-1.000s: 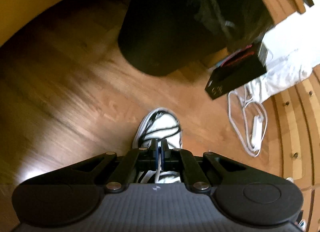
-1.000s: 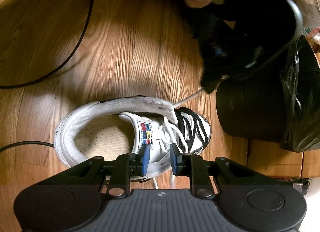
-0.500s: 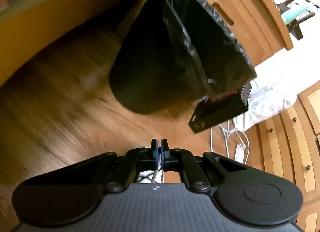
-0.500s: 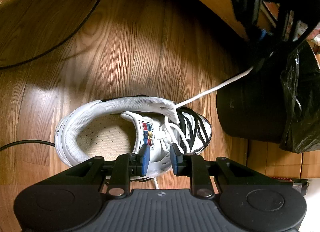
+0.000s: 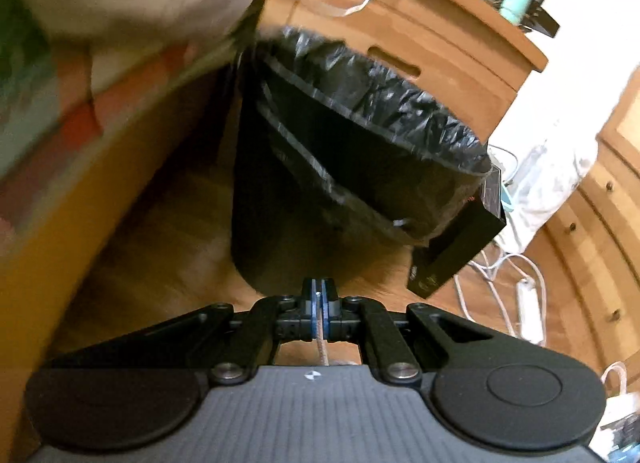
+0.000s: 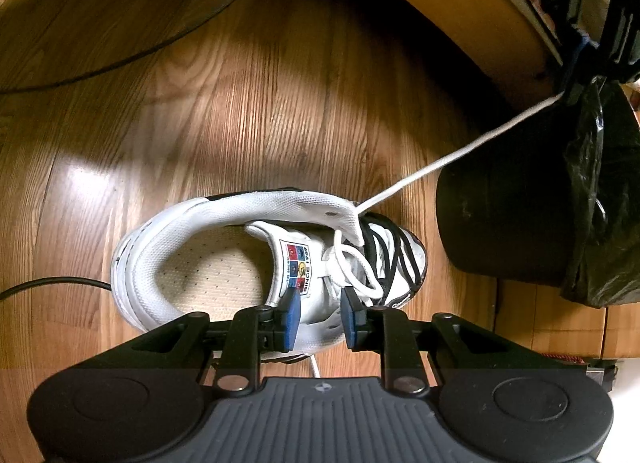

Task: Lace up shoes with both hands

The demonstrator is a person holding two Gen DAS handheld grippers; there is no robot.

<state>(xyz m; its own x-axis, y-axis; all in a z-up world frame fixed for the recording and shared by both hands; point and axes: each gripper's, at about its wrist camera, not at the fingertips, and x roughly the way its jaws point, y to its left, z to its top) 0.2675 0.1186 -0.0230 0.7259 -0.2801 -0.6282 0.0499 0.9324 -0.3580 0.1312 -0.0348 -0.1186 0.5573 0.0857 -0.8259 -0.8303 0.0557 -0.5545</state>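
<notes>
Sneaker [image 6: 264,255], white with black stripes over the toe, lies on the wooden floor [image 6: 240,103] at about 6 o'clock in the right wrist view, its opening facing up, its toe pointing toward 3 o'clock and a small multicoloured label showing on the tongue. The right tool [image 6: 318,313] hangs just over the sneaker's near side with its blue pads parted, the white side of the upper showing in the gap between them; whether the pads press on the upper cannot be told. A white shoelace [image 6: 452,153] comes out beside the top eyelet and runs taut toward 2 o'clock, up to the left tool [image 6: 570,81], which is clamped on its end at the edge of the view. In the left wrist view the left tool [image 5: 319,295] has its blue pads drawn tight together on the shoelace [image 5: 322,347], whose grey-white strand drops straight down below them toward 6 o'clock. Beyond it, at 12 o'clock, stands a black bin [image 5: 320,191] lined with a crinkled black bag, with a black box [image 5: 460,247] leaning beside it at 3 o'clock and white cables [image 5: 496,283] on the floor past that. Black cables [image 6: 56,283] lie on the floor at 9 o'clock of the sneaker.
</notes>
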